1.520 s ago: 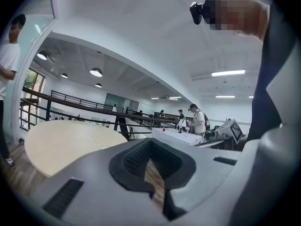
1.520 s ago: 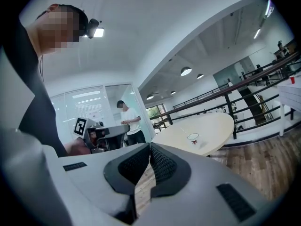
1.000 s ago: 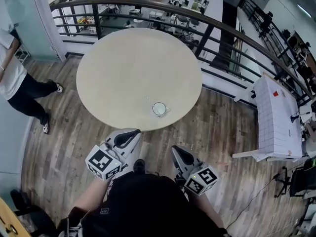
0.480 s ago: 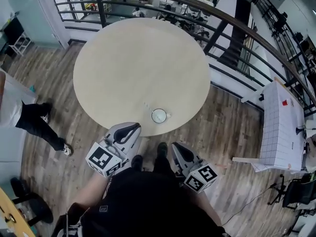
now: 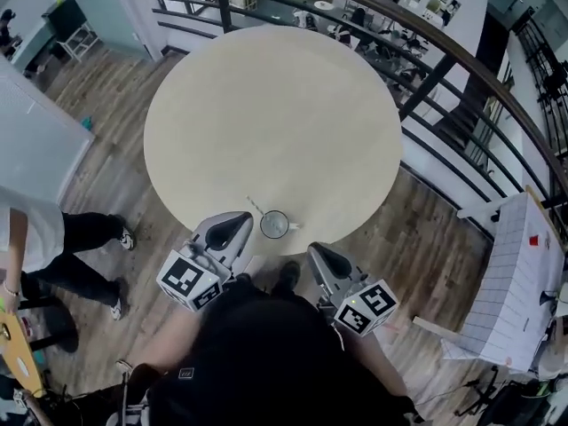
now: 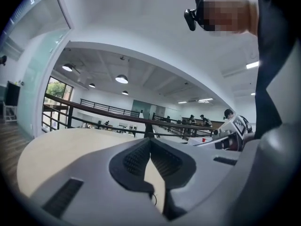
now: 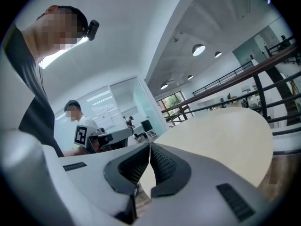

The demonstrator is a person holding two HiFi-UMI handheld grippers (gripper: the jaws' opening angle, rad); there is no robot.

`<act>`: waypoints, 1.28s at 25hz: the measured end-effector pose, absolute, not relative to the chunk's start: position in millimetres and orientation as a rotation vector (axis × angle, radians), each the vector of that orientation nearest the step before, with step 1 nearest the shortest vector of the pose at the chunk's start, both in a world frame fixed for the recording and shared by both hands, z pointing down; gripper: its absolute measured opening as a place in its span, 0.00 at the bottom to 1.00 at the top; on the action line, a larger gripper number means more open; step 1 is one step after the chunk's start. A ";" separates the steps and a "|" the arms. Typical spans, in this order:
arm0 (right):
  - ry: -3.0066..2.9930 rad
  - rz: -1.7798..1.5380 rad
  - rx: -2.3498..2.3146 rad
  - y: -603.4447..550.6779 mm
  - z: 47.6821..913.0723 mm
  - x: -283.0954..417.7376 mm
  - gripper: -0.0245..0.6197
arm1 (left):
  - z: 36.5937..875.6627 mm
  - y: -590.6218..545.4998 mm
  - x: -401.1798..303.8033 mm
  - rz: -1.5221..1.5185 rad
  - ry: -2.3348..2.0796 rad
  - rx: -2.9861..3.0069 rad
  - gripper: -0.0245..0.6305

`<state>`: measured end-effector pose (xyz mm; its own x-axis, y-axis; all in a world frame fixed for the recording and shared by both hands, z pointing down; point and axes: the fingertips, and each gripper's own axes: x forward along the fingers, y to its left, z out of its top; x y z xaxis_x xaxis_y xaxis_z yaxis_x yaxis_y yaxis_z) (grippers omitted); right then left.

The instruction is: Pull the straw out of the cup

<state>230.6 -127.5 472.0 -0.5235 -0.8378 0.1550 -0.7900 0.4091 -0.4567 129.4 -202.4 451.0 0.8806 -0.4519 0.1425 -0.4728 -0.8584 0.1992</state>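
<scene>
A clear cup (image 5: pixel 274 225) stands on the round beige table (image 5: pixel 275 114) close to its near edge. A thin straw (image 5: pixel 254 206) leans out of the cup toward the upper left. My left gripper (image 5: pixel 232 229) hovers at the table's rim just left of the cup, apart from it, with its jaws shut and nothing between them. My right gripper (image 5: pixel 318 257) hangs off the table's edge, lower right of the cup, also shut and empty. In the left gripper view the left gripper (image 6: pixel 150 144) faces across the tabletop (image 6: pixel 61 149). The right gripper (image 7: pixel 149 149) in its own view does likewise; neither view shows the cup.
A dark metal railing (image 5: pixel 426 87) curves behind the table, above a lower floor. A person in black trousers (image 5: pixel 71 247) stands at the left on the wooden floor. A white table with a gridded sheet (image 5: pixel 515 291) sits at the right.
Both grippers have come forward to the table's near edge, so the cup now sits just ahead of and between them. The bystander at the left has shifted. Both jaws stayed shut.
</scene>
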 end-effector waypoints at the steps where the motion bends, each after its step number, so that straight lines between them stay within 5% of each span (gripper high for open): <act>1: 2.574 -0.751 -1.453 -130.3 474.6 233.7 0.07 | 453.3 -203.8 132.2 0.130 -0.736 2.811 0.05; 7: 2.656 -0.810 -1.343 -148.4 487.5 240.5 0.07 | 470.5 -206.2 138.9 0.101 -0.821 2.740 0.20; 32: 2.844 -0.991 -1.209 -206.0 558.2 203.6 0.07 | 620.4 -242.3 142.0 0.202 -0.806 2.591 0.37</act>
